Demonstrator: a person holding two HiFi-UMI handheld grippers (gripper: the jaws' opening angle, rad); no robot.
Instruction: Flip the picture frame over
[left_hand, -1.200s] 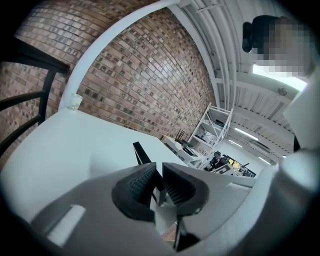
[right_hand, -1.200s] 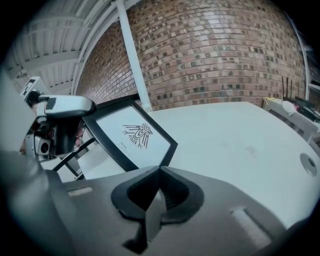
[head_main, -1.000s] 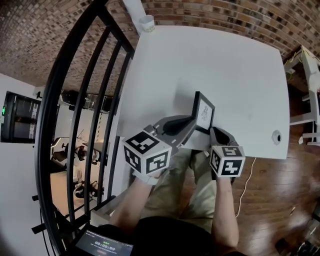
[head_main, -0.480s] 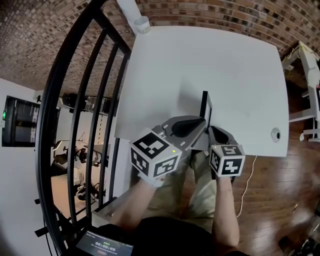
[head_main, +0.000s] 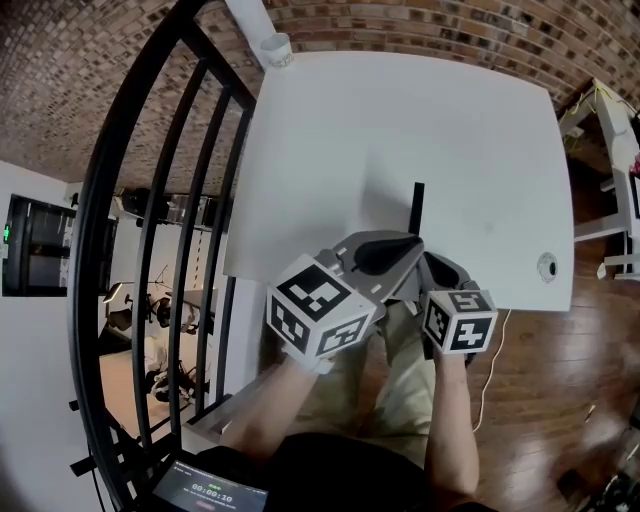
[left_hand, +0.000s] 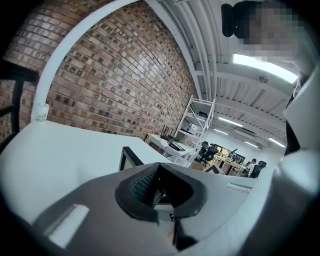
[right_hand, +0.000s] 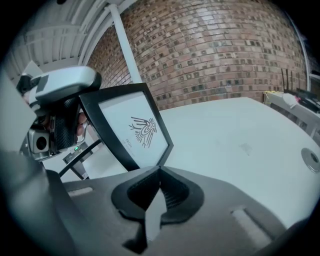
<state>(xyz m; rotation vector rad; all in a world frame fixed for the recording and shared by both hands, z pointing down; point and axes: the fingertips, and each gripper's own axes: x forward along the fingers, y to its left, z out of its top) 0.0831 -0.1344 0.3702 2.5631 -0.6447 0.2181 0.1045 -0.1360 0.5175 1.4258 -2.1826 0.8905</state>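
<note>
Red-brown brick wall (head_main: 430, 25) runs behind a wide white counter (head_main: 400, 120), with a black metal railing (head_main: 160, 200) along its left side and brown wooden floor (head_main: 560, 380) past its near edge. On the near part of the counter stands the black-framed picture frame (head_main: 418, 212), upright on one edge and seen edge-on from the head view as a thin dark line, just ahead of both grippers. The right gripper view faces its front (right_hand: 132, 130): a white sheet with a small dark bird-like drawing, the frame leaning a little to the left. The grey left gripper (head_main: 400, 250) meets the frame from the left; in its own view the jaws are drawn narrow, closed on the frame's edge (left_hand: 126, 157), which passes behind the left jaw. From the right gripper view that same left gripper (right_hand: 62, 107) sits at the frame's upper left edge. The grey right gripper (head_main: 432, 268) sits at the near end of the frame, its jaws likewise pinched close together with the frame's lower corner at their tips (right_hand: 160, 172). Each gripper carries a white cube with black square markers, the left one (head_main: 318, 318) larger in view than the right (head_main: 460, 320). A small white paper cup (head_main: 275, 48) stands at the counter's far left corner, well apart from the frame, and a round grey cable grommet (head_main: 546, 266) is set into the counter near its right front corner.
</note>
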